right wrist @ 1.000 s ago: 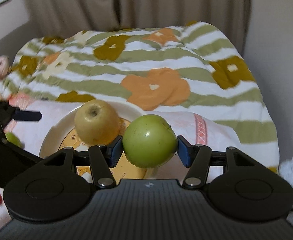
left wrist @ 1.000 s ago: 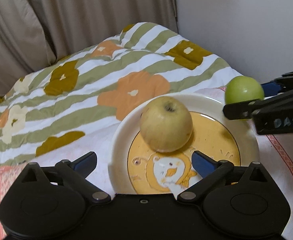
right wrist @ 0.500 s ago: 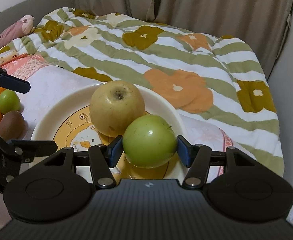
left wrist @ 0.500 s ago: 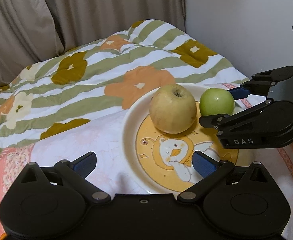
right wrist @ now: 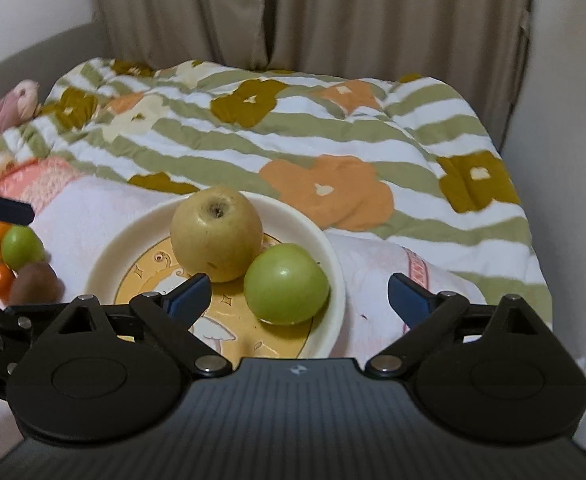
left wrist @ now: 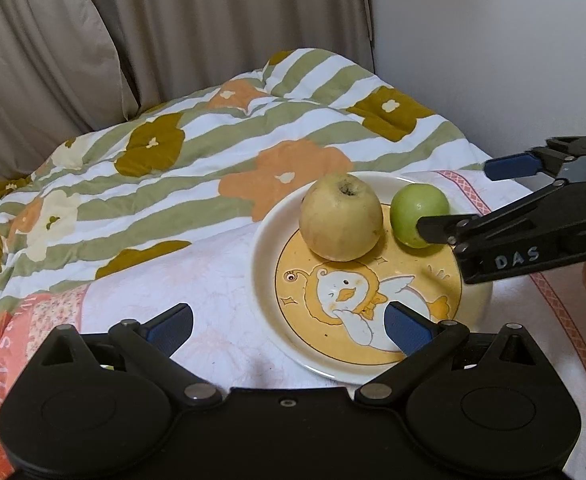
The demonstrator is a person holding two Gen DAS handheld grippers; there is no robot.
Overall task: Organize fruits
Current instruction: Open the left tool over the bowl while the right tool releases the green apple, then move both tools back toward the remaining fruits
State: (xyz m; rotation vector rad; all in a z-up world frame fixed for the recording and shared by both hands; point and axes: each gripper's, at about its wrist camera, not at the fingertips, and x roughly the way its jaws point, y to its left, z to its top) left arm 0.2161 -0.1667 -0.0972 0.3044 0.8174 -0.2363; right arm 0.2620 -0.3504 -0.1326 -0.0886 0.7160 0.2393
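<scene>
A round plate (left wrist: 265, 280) (right wrist: 105, 256) with a yellow cartoon centre lies on a pink cloth. On it sit a large yellow apple (left wrist: 340, 218) (right wrist: 216, 234) and, touching it, a smaller green apple (left wrist: 417, 214) (right wrist: 286, 283). My right gripper (right wrist: 299, 298) is open, its jaws spread either side of the green apple and apart from it; it also shows in the left wrist view (left wrist: 469, 196). My left gripper (left wrist: 289, 326) is open and empty over the plate's near-left edge.
A small pile of fruit lies left of the plate: a green fruit (right wrist: 22, 247), small oranges (right wrist: 1, 280) and a brown kiwi (right wrist: 35, 283). A striped flowered quilt (right wrist: 293, 140) covers the bed behind. Curtains and a wall stand at the back and right.
My right gripper set the green apple down on the plate beside the yellow apple and opened. My left gripper drew back and to the left.
</scene>
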